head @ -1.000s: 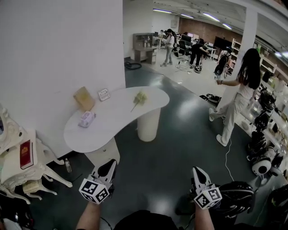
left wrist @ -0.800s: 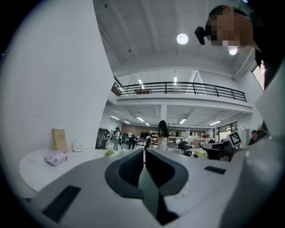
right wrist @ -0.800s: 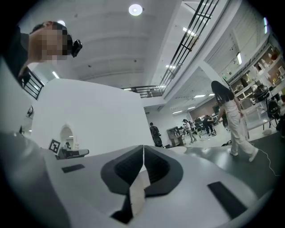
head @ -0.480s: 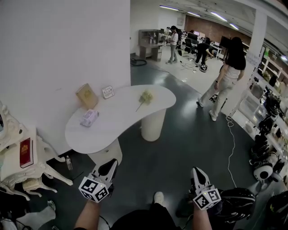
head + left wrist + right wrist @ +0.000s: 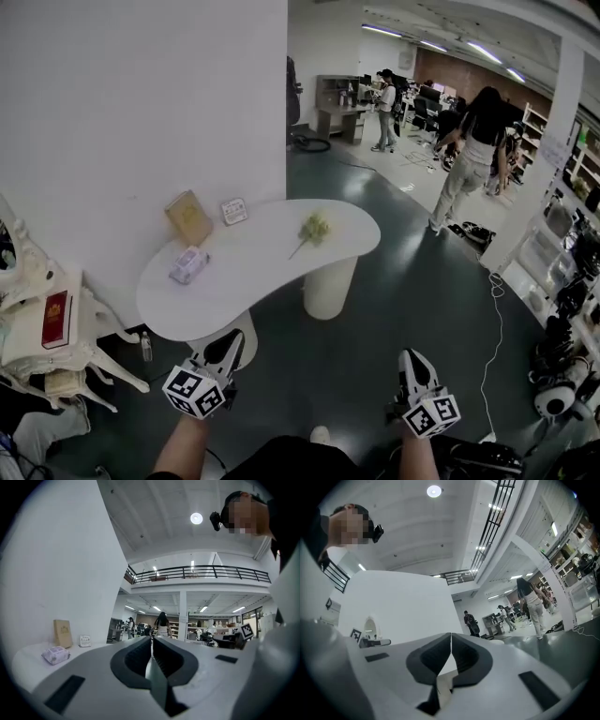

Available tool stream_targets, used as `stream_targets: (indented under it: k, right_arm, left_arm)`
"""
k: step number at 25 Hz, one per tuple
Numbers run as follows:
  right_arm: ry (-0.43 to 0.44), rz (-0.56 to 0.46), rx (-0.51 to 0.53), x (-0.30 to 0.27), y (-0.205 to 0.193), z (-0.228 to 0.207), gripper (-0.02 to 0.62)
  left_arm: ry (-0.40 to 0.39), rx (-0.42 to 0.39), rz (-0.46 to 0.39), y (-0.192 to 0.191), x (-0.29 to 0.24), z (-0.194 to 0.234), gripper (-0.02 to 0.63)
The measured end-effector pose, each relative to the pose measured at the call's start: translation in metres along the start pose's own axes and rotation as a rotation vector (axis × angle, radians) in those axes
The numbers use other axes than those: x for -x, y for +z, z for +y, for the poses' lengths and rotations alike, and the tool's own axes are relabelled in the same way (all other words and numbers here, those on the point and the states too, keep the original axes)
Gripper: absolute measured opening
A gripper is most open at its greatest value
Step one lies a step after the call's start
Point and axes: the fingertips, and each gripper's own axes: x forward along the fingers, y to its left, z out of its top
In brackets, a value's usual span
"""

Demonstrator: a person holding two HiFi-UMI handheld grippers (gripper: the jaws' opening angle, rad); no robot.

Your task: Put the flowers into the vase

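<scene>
Two sets of fingers are pressed together and hold nothing: left gripper [image 5: 231, 342] and right gripper [image 5: 411, 357]. Both are near the white tabletop [image 5: 253, 267]. The flowers [image 5: 314, 228] lie on that tabletop.

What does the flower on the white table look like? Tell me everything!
The pale yellow-green flower sprig has a small bunched bloom on one thin stem. It lies flat on the white curved table, near its right end, bloom towards the far edge, stem slanting to the left. Only the tabletop touches it. It is too small to tell real from fake.
</scene>
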Motion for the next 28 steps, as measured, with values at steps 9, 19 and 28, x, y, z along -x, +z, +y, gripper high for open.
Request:
stream_targets:
  k: [9,19,28]
  right_arm:
    - [0.042,0.012,0.008,-0.034,0.025,-0.087,0.025]
    - [0.016,0.014,-0.028,-0.067,0.019,-0.152,0.025]
    - [-0.027,0.018,0.028,-0.138,0.021,-0.180,0.025]
  left_arm:
    - [0.024,0.031,-0.013,-0.013,-0.092,-0.026,0.021]
    - [-0.024,0.058,0.030,-0.022,-0.175,-0.031,0.021]
    - [-0.071,0.117,-0.031,-0.018,-0.253,0.026,0.021]
